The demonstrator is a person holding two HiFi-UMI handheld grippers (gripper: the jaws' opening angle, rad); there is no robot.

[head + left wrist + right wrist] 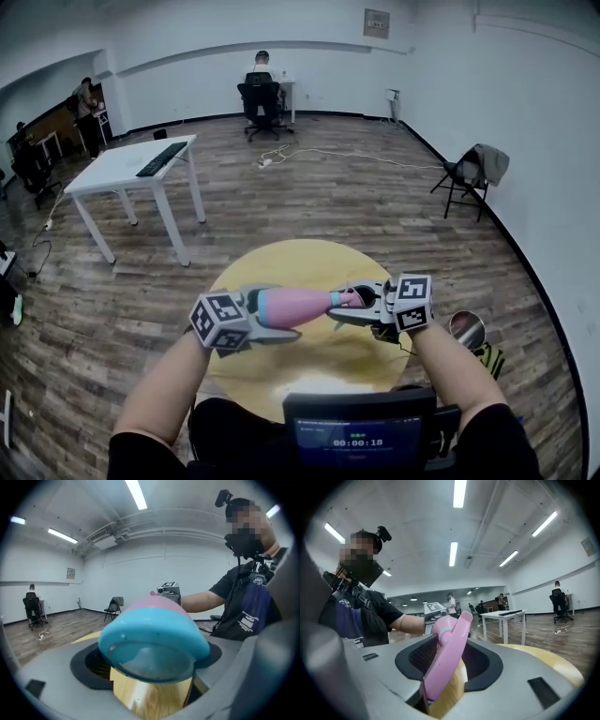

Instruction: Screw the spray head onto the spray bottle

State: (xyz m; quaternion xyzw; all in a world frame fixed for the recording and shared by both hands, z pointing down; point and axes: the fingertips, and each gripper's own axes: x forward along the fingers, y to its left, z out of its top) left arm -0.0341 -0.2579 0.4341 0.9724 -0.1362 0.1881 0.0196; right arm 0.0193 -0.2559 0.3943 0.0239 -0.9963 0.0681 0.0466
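Note:
I hold a pink spray bottle (298, 306) with a light blue base lying level above the round yellow table (281, 258). My left gripper (267, 321) is shut on the bottle's base end; in the left gripper view the blue bottom (154, 639) fills the space between the jaws. At the bottle's neck sits the pink spray head (349, 299), with my right gripper (364, 304) shut on it. In the right gripper view the spray head (447, 653) stands on edge between the dark pads, with the bottle's neck behind it.
A white desk (131, 169) with a keyboard (161, 159) stands at the far left. A folding chair (469, 178) is by the right wall. A person sits on an office chair (261, 98) at the back. A shiny round object (467, 328) sits right of the table.

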